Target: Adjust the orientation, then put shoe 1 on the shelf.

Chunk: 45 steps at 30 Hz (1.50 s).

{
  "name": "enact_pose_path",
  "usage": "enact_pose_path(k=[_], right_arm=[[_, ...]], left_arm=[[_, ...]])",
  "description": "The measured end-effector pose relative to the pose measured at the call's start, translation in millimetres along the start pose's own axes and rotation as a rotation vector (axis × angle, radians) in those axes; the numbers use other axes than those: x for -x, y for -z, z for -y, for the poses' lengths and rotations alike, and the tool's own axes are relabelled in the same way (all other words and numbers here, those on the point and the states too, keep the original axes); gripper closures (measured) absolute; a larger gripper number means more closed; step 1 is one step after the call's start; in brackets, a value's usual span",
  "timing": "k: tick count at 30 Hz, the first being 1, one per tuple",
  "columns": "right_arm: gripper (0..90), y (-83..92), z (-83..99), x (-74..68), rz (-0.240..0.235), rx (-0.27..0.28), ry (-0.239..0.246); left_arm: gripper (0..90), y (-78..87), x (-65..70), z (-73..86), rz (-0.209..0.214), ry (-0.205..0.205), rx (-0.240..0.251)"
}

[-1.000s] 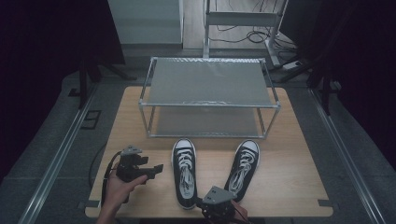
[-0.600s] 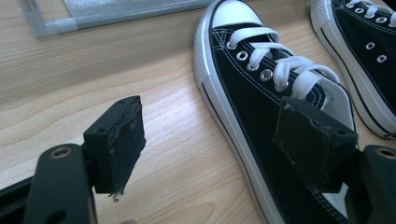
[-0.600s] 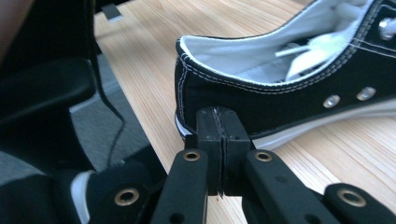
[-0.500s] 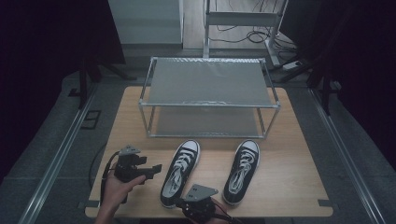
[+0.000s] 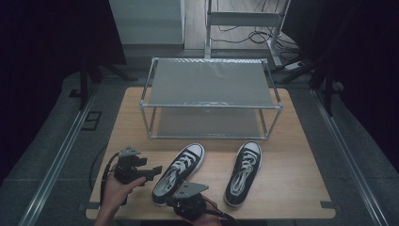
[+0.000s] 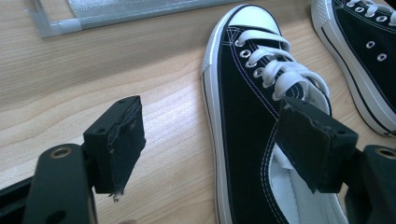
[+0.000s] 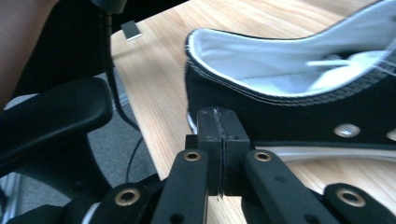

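At the worktop's [image 5: 301, 188] six o'clock edge, the left shoe [image 5: 179, 173] has swung its toe toward one o'clock since a second ago, pushed by the closed right gripper [image 5: 188, 203]; left gripper [image 5: 153, 170] waits, jaws open, to grasp it.

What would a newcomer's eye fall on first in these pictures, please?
Most likely the two black sneakers with white laces on the wooden table: the left sneaker lies slanted, the right sneaker nearly straight. Behind them stands a two-tier metal rack. At the near edge, the shut right gripper presses against the slanted sneaker's heel.
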State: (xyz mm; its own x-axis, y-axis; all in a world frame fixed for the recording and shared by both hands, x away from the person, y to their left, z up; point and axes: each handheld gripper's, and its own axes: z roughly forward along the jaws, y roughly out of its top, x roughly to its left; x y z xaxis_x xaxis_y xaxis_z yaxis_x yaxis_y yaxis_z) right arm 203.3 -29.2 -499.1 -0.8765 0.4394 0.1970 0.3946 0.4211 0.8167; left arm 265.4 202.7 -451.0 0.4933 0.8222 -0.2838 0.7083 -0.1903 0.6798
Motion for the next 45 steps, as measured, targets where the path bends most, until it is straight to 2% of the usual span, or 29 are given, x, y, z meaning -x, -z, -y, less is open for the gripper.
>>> enact_pose_path(k=[2,4,5,6,7,9,14,17,18,19,24,33,45], right_arm=[[86.6,2.1,0.6,1.4,0.004,0.007,-0.004],[81.5,14.3,1.7,4.2,0.011,0.025,-0.020],[81.5,14.3,1.7,4.2,0.011,0.025,-0.020],[77.9,27.3,2.7,4.3,0.036,0.041,-0.019],[77.9,27.3,2.7,4.3,0.036,0.041,-0.019],[71.1,42.1,3.2,5.5,0.053,0.059,-0.019],[60.0,82.1,5.1,10.9,0.147,0.101,0.002],[57.2,103.8,10.2,20.5,0.190,0.126,-0.007],[56.4,115.7,14.4,28.9,0.219,0.138,-0.021],[56.4,115.7,14.4,28.9,0.219,0.138,-0.021],[55.3,142.2,20.2,52.7,0.281,0.174,-0.057],[54.8,158.6,23.3,70.9,0.347,0.196,-0.092],[54.9,163.8,24.4,77.3,0.362,0.212,-0.104]], left_arm=[[24.0,0.2,-0.8,-0.1,0.001,0.003,0.002],[24.1,0.6,-1.2,0.0,0.000,0.001,0.000],[24.1,1.0,-1.2,0.0,0.001,0.001,0.001],[24.1,1.5,-1.0,-0.2,0.001,0.001,0.002],[24.1,2.0,-0.5,-0.3,0.001,-0.001,0.003],[24.1,2.0,1.7,-0.8,-0.001,-0.004,0.003],[23.9,-0.3,12.6,-2.3,0.012,-0.031,-0.010],[23.1,-1.1,18.7,-3.5,0.028,-0.042,-0.016],[22.8,-1.4,20.7,-4.0,0.031,-0.046,-0.020],[22.8,-1.7,22.6,-4.4,0.033,-0.053,-0.023],[22.7,-4.8,32.1,-5.5,0.048,-0.080,-0.038],[21.5,-17.3,47.6,-5.5,0.063,-0.109,-0.085],[21.0,-16.3,48.4,-6.8,0.055,-0.106,-0.084]])
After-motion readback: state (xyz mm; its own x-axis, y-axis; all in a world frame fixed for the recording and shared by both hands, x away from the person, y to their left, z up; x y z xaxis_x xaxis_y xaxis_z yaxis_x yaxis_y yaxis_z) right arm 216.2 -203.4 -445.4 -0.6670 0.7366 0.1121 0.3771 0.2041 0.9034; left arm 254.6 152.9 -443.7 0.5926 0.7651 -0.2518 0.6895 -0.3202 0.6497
